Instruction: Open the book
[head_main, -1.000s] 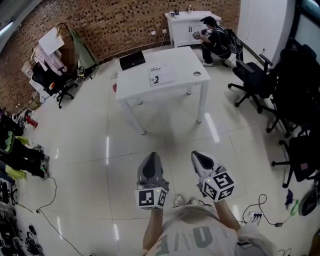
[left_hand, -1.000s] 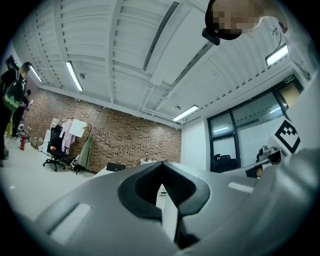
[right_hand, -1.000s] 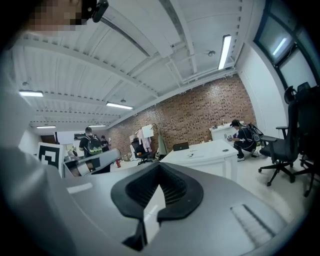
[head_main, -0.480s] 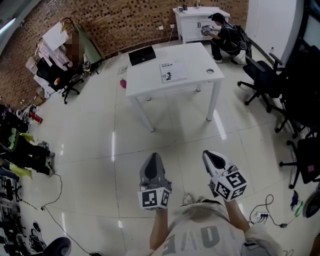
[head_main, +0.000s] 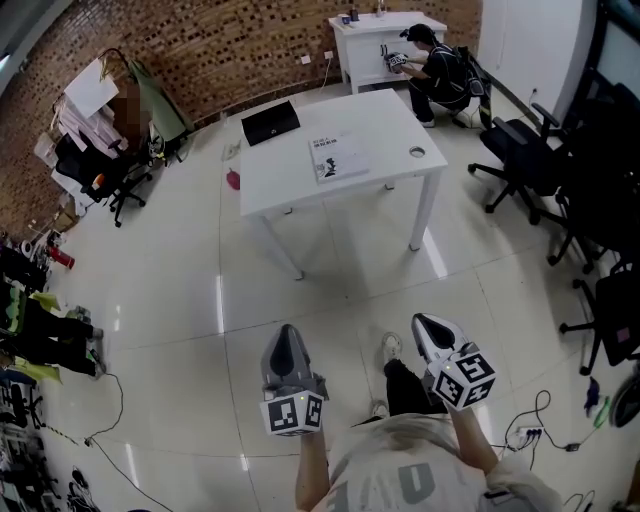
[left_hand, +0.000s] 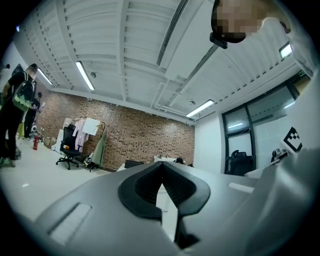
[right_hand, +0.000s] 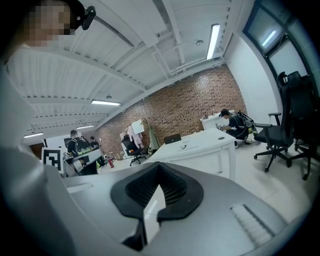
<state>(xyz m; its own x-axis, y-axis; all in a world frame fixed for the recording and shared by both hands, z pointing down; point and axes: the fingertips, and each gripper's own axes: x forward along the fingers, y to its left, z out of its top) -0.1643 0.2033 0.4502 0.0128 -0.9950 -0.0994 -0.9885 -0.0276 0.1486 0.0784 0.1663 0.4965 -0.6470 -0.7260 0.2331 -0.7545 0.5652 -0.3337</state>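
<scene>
As I stand well short of table (head_main: 290, 185), book (head_main: 338, 158) lies closed on top, ahead, between lines of my left gripper (head_main: 284, 338) and right gripper (head_main: 429, 328); both pinched together, empty; neither clearly nearer

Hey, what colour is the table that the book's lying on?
The table is white, clearest in the head view.

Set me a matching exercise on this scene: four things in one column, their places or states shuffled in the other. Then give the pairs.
Things
1. book
2. laptop
3. left gripper
4. crouching person

Places or states
A. shut, empty, over the floor short of the table
B. beside the white cabinet
C. flat near the table's middle
D. at the table's far left corner

Pairs: 1-C, 2-D, 3-A, 4-B
</scene>
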